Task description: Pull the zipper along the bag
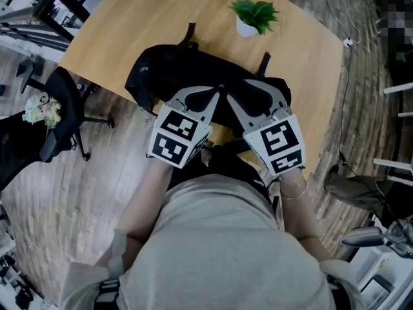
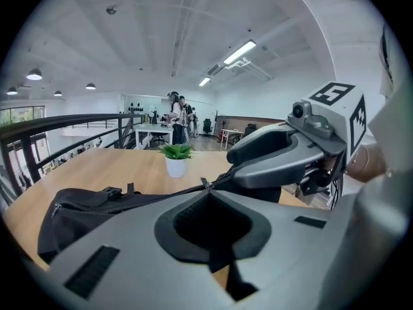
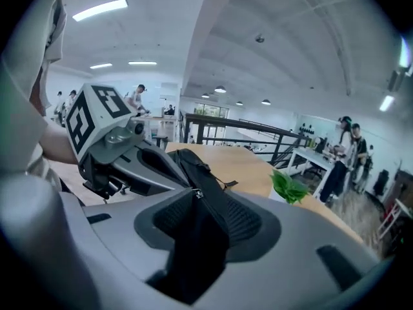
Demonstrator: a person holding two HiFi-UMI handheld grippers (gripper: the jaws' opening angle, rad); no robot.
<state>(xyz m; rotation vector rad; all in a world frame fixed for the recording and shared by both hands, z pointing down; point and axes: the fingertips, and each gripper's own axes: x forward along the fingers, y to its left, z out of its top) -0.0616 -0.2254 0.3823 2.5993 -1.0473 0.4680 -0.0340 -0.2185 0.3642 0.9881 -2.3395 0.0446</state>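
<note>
head view: potted plant (image 1: 253, 15) beyond black bag (image 1: 168, 75); office chair (image 1: 63, 112) left.

A black soft bag (image 1: 174, 70) lies lengthwise on the wooden tabletop (image 1: 310, 63), on the near side of the potted plant (image 1: 253, 15) and well apart from it. It sags, with strap loops sticking up toward the plant. Its zipper runs along the top. The small metal zipper pull (image 2: 205, 184) sits at the fingers of the left gripper (image 1: 218, 93).
</note>
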